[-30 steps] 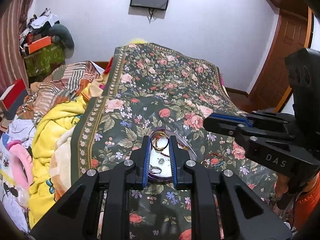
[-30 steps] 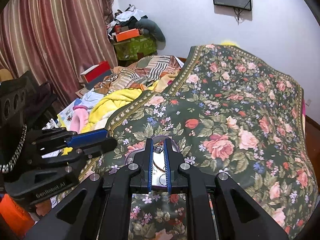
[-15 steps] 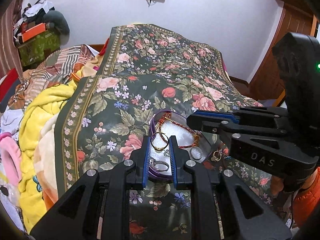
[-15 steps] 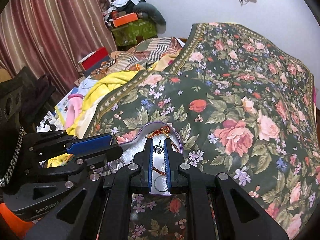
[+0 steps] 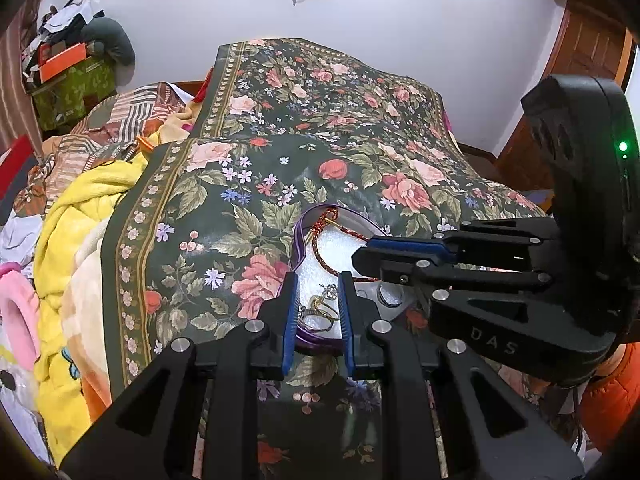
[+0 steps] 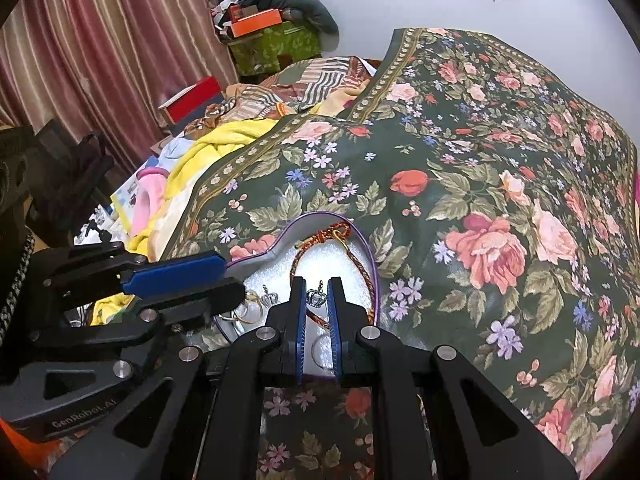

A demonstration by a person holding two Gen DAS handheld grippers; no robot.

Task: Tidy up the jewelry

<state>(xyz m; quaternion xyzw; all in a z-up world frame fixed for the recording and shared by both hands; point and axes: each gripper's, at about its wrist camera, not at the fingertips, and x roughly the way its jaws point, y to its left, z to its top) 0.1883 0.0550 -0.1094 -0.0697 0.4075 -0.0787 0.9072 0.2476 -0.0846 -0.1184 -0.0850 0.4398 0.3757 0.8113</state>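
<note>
Both the left tool [image 5: 318, 300] and right tool [image 6: 317, 300] hover spread, gripping nothing, over the purple-rimmed tray [image 6: 370, 252] of rings [image 5: 316, 314] on the bed [image 6: 500, 152].

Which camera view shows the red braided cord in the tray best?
The right wrist view: the red braided cord shows nearly whole, from its knot down to the right gripper. In the left wrist view, the right gripper covers the cord's far side in the heart-shaped tray.
</note>
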